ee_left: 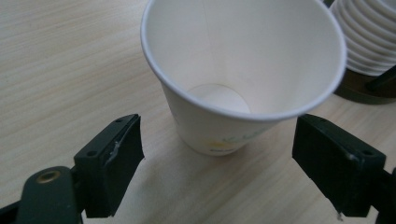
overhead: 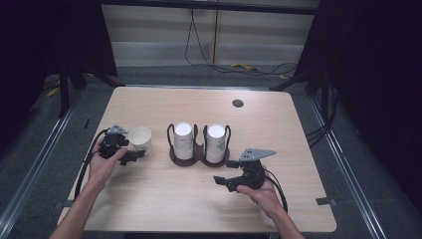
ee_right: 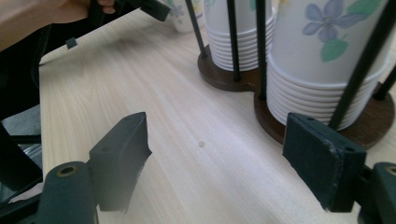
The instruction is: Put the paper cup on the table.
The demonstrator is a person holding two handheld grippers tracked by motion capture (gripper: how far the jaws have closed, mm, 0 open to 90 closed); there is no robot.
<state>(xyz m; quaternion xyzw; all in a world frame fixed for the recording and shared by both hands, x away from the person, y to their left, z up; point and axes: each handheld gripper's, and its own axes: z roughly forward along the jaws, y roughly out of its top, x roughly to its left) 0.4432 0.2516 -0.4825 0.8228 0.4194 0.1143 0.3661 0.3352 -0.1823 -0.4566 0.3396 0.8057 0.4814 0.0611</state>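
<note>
A single white paper cup (overhead: 140, 139) stands upright and empty on the wooden table (overhead: 259, 119), left of the cup holder. My left gripper (overhead: 135, 149) sits just to its left with the jaws open on either side of it. In the left gripper view the cup (ee_left: 243, 60) stands between the black pads (ee_left: 112, 163), which do not touch it. My right gripper (overhead: 224, 172) rests in front of the holder's right stack, open, with only bare table between its pads (ee_right: 119, 158).
A dark wooden holder (overhead: 198, 158) with thin black rods carries two stacks of flower-printed paper cups, a left stack (overhead: 183, 139) and a right stack (overhead: 215, 142). The right stack (ee_right: 327, 56) is close to my right gripper's jaws. A round cable hole (overhead: 238, 103) lies near the far edge.
</note>
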